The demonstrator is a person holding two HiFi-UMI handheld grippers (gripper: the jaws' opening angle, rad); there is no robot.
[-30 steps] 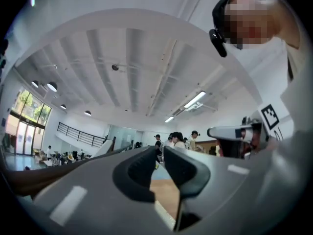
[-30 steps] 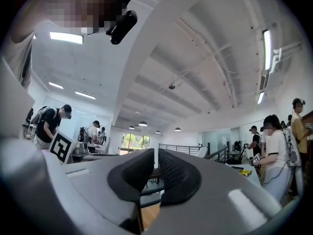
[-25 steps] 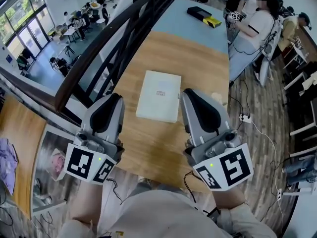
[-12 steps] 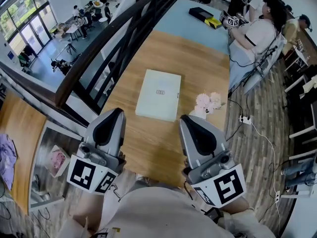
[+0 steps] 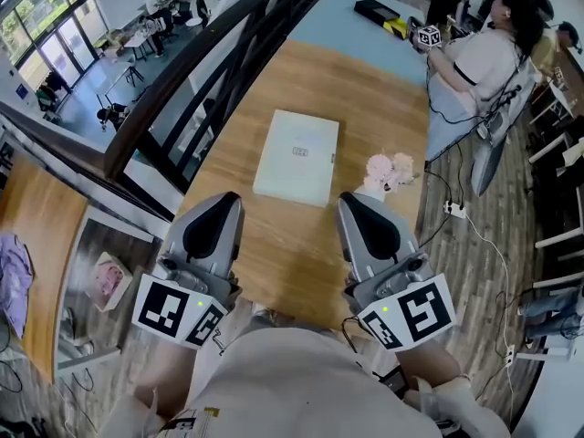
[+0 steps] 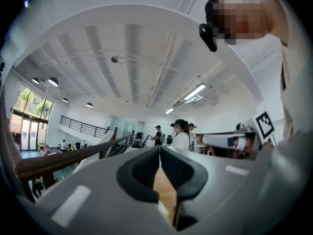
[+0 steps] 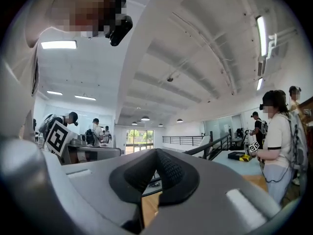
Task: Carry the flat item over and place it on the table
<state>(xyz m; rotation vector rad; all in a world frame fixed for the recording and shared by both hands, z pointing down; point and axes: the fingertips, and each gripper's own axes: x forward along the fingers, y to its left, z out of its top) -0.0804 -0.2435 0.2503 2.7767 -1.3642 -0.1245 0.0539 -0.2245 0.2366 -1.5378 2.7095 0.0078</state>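
On wooden surface (image 5: 274, 272), ahead of both grippers: flat white box (image 5: 297, 158) lying flat, pink flowers (image 5: 388, 167) near its right edge. Left gripper (image 5: 222, 201) closed, empty. Right gripper (image 5: 358, 203) closed, empty. Both short of box, not touching it. Judgement: carry and placement look done; nothing left beyond perhaps drawing hands clear.

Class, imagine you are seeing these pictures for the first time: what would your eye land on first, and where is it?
The pale flat item stands out first, lying alone in the middle of the wooden table. Nearest the camera, the left gripper and right gripper frame it, both shut and empty, short of the item. Pink flowers sit at the table's right edge.
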